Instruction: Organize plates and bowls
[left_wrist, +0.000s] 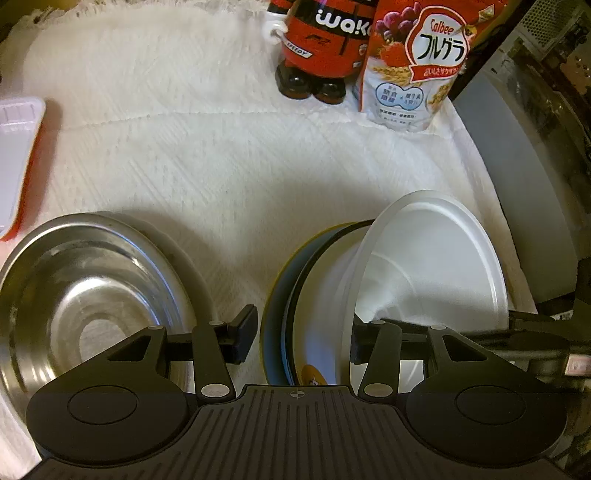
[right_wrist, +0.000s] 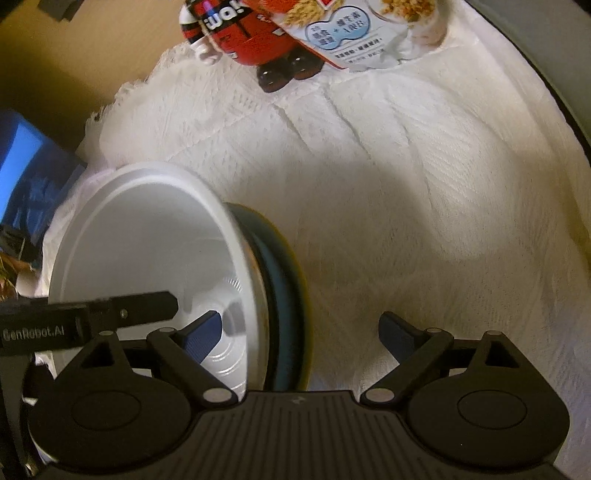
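Left fingers: the left gripper (left_wrist: 299, 332) stands wide, straddling the tilted stack; one finger sits inside the white plastic bowl (left_wrist: 424, 258).
Right fingers: the right gripper (right_wrist: 299, 339) is spread wide too, one pad within that bowl, nothing pinched.
Stack: bowl nested against a white dish and a blue plate (left_wrist: 275, 317), all on edge over the white cloth (left_wrist: 221, 166).
Steel bowl (left_wrist: 85, 291): just beside the stack.
Handling: plastic bowl likely light, flexible, slippery; take its rim. Plates stiffer, breakable.
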